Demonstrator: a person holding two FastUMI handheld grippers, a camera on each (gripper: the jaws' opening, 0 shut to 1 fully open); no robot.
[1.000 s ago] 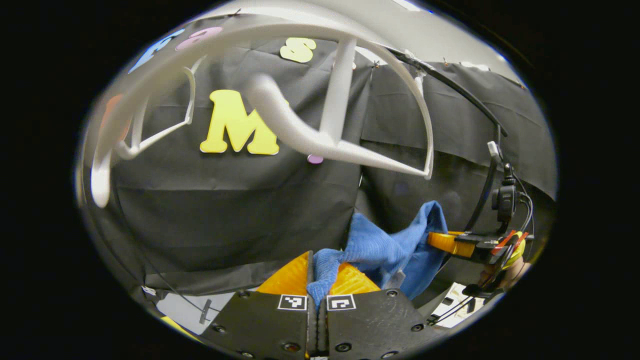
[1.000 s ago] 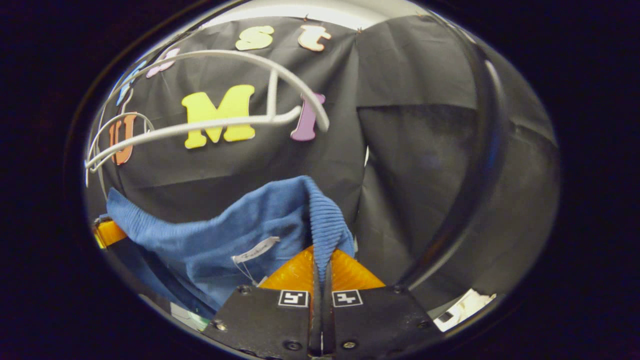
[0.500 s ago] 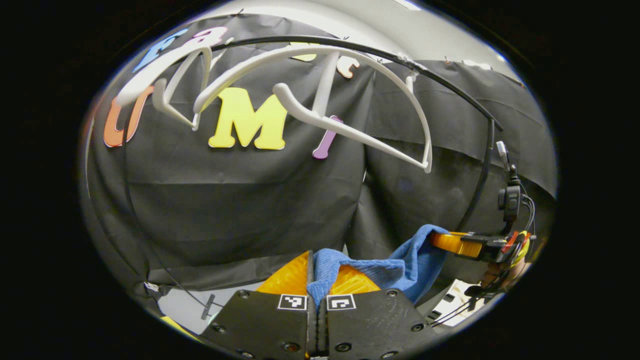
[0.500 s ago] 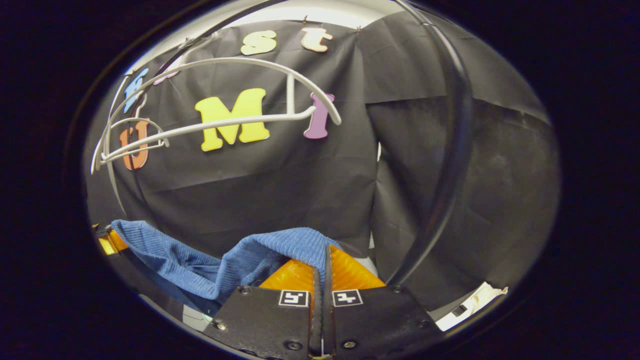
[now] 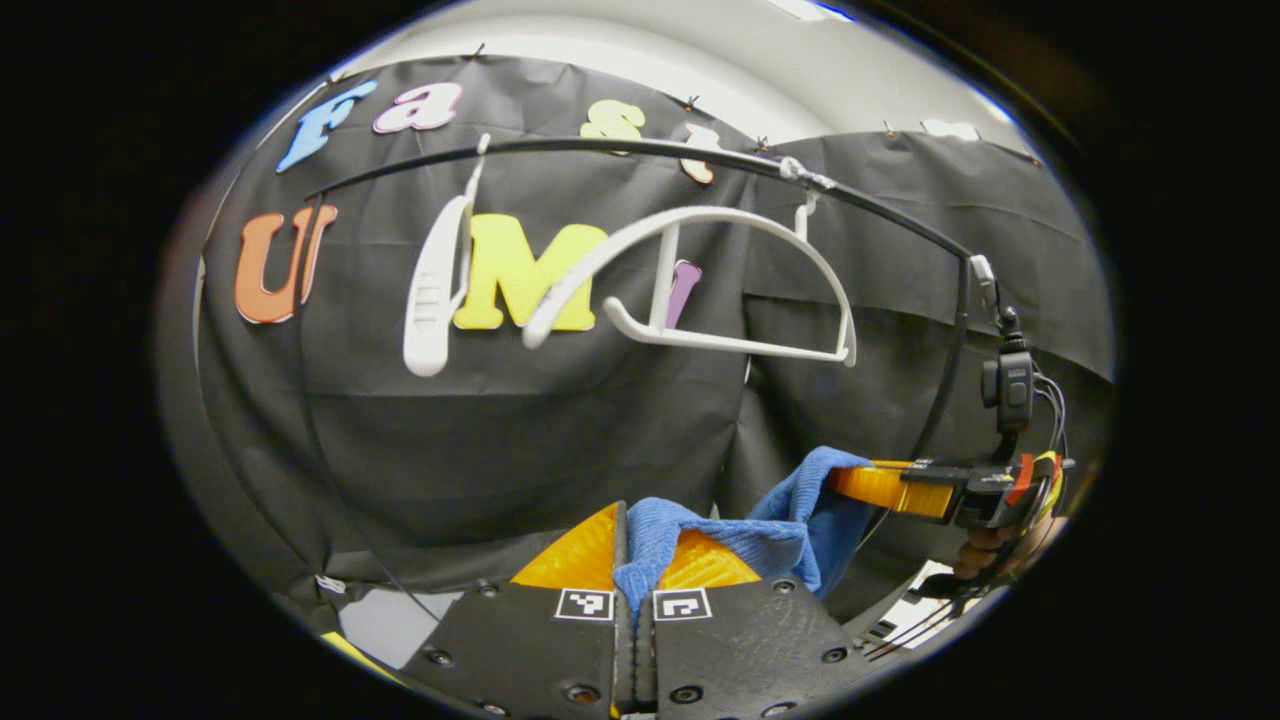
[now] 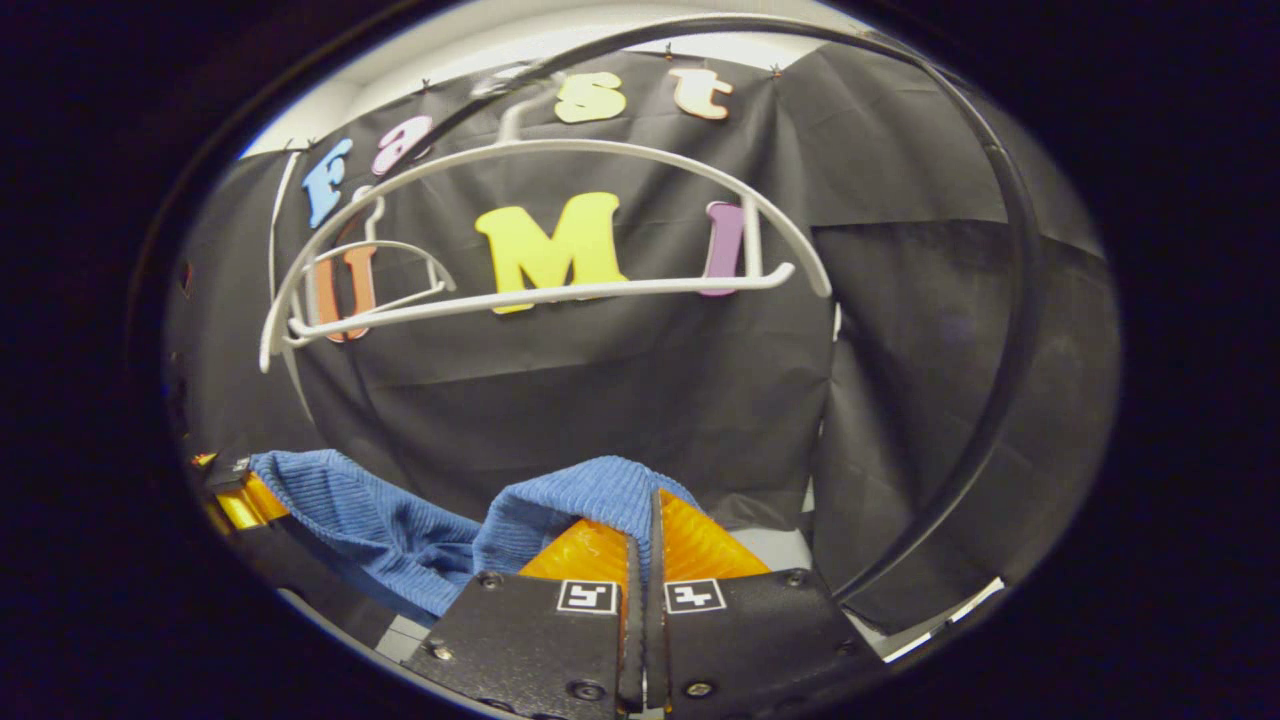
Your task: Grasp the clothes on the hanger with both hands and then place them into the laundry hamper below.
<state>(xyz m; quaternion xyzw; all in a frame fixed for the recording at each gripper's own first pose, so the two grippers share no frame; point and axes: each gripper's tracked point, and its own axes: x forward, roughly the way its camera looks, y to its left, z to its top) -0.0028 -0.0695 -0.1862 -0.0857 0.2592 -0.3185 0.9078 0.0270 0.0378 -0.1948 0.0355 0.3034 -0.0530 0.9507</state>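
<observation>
A blue knitted garment [image 5: 760, 530] sags between my two grippers, free of the hangers. My left gripper [image 5: 633, 560] is shut on one edge of it at the bottom of the left gripper view. Farther right there, the right gripper [image 5: 880, 487] and the hand holding it pinch the other end. In the right gripper view my right gripper [image 6: 645, 530] is shut on the blue garment [image 6: 400, 520], which trails left to the left gripper [image 6: 235, 497]. The bare white hanger [image 6: 540, 290] hangs on the black rail [image 5: 640, 150] well above the cloth.
A second white hanger [image 5: 435, 290] hangs left of the first on the rail. The rail's black upright [image 6: 1000, 380] curves down on the right in the right gripper view. Pale floor [image 5: 385, 625] shows under the wall cloth.
Both grippers have dropped down and drawn back from the rail with the blue garment held between them. The hangers now sit higher and farther off, and the garment hangs lower and slacker.
</observation>
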